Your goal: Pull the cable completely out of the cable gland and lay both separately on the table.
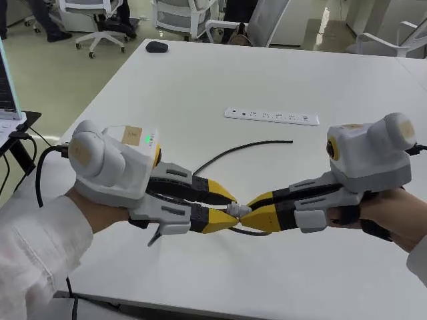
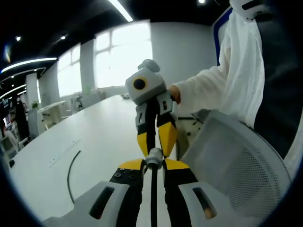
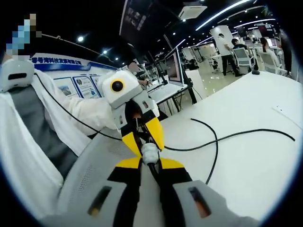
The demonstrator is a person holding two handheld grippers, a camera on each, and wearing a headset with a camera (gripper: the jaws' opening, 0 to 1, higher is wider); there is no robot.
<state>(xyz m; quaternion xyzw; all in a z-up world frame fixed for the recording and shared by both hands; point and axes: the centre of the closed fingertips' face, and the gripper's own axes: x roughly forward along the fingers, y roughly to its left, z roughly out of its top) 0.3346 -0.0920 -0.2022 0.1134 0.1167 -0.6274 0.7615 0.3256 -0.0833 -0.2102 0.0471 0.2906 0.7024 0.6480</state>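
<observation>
You are holding the cable gland (image 1: pixel 235 209) just above the near edge of the table (image 1: pixel 200 80), both claws meeting on it. Your left gripper (image 1: pixel 229 207) is clamping its left end with the jaws narrowly apart. Your right gripper (image 1: pixel 253 209) is pinching its right end, jaws almost together. The black cable (image 1: pixel 247 148) is sitting in the gland and trailing far across the table, ending near the power strip (image 1: pixel 272 116).

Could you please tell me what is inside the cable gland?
A black cable appears to run into the cable gland, which the left gripper and right gripper both clamp. The gland body and jaws hide how far it reaches inside.
</observation>
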